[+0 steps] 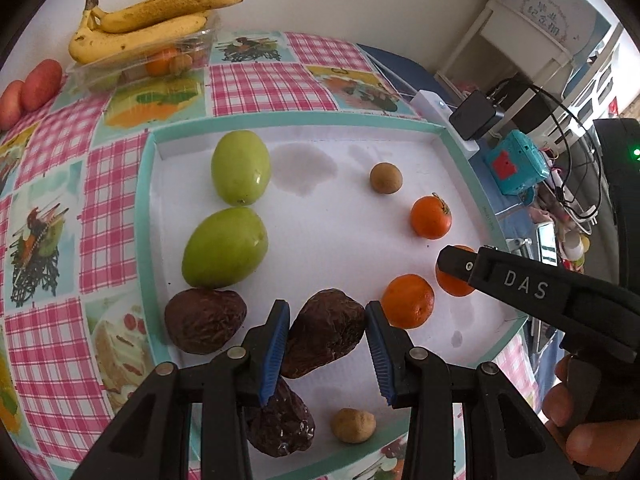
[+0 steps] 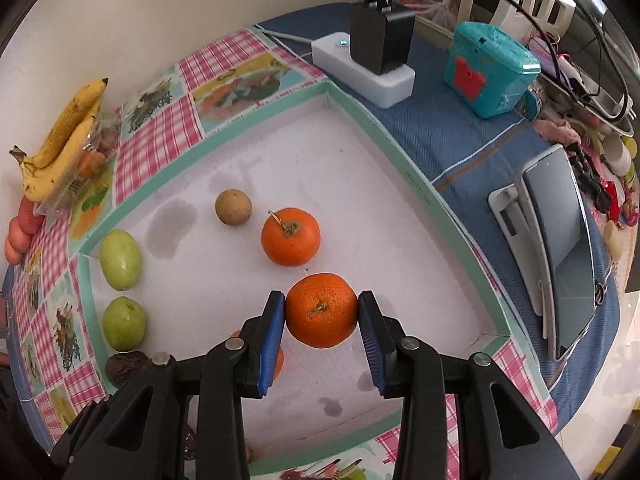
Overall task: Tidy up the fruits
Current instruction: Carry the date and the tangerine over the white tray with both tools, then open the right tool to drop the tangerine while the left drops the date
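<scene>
A white tray with a teal rim [image 1: 148, 216] holds the fruit. My left gripper [image 1: 327, 344] is shut on a dark wrinkled passion fruit [image 1: 324, 332]; a second one [image 1: 204, 320] lies to its left and a third [image 1: 280, 424] below. Two green fruits [image 1: 240, 166] [image 1: 224, 248] lie at the tray's left. My right gripper [image 2: 322, 316] is shut on a tangerine [image 2: 322, 310], also seen in the left wrist view [image 1: 454, 280]. Another tangerine with a stem [image 2: 291, 236] lies just beyond, a third [image 1: 407, 301] beside the left gripper. Two small brown longans [image 1: 385, 177] [image 1: 353, 425] lie in the tray.
Bananas [image 1: 148, 16] rest on a clear plastic box [image 1: 140, 64] of small fruit at the back left, with red apples [image 1: 40, 84] beside it. A white power strip with a black charger [image 2: 372, 60], a teal box [image 2: 488, 68] and a tablet [image 2: 560, 248] lie right of the tray.
</scene>
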{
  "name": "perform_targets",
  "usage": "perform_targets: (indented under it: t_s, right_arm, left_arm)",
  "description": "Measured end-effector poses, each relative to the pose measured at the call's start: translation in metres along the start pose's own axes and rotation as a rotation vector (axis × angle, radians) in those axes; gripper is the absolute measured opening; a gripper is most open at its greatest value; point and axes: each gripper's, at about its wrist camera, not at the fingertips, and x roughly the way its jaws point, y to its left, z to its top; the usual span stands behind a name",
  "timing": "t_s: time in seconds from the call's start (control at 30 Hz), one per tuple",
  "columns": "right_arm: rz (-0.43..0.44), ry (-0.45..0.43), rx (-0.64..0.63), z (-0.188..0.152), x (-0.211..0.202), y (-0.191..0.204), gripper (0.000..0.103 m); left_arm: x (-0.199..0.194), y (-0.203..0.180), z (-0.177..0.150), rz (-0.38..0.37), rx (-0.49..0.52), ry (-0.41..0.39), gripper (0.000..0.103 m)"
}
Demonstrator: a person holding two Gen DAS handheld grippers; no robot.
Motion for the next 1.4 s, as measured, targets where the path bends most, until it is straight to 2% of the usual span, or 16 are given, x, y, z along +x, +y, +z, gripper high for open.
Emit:
perform_targets:
  t_s: [0.63, 0.83, 1.07, 1.17, 1.27, 1.33, 1.4]
  right_arm:
    - [0.005, 0.029, 0.009, 0.000, 0.009, -0.002, 0.040]
    - [0.003, 0.003, 0.009, 0.001, 0.001, -0.002, 0.040]
    - [0.009, -0.048, 0.006, 0.005, -0.017, -0.001, 0.041]
    - [0.010, -0.055, -0.020, 0.004, -0.020, 0.006, 0.041]
    - [0.035, -0.053, -0.043, 0.001, -0.021, 0.014, 0.056]
    - [0.039, -0.057, -0.062, -0.001, -0.023, 0.021, 0.056]
    - [0.041, -0.064, -0.095, -0.004, -0.027, 0.030, 0.066]
  left_arm:
    - [0.008, -0.004, 0.002, 0.017, 0.028, 0.028, 0.042]
    - [0.003, -0.005, 0.003, 0.016, 0.037, 0.027, 0.043]
    - [-0.020, 0.002, 0.007, 0.003, 0.009, 0.000, 0.055]
    - [-0.035, 0.019, 0.009, 0.025, -0.044, -0.020, 0.060]
    - [-0.051, 0.043, 0.010, 0.077, -0.126, -0.052, 0.070]
    - [-0.060, 0.063, 0.010, 0.155, -0.176, -0.077, 0.071]
    - [-0.067, 0.083, 0.007, 0.260, -0.209, -0.095, 0.084]
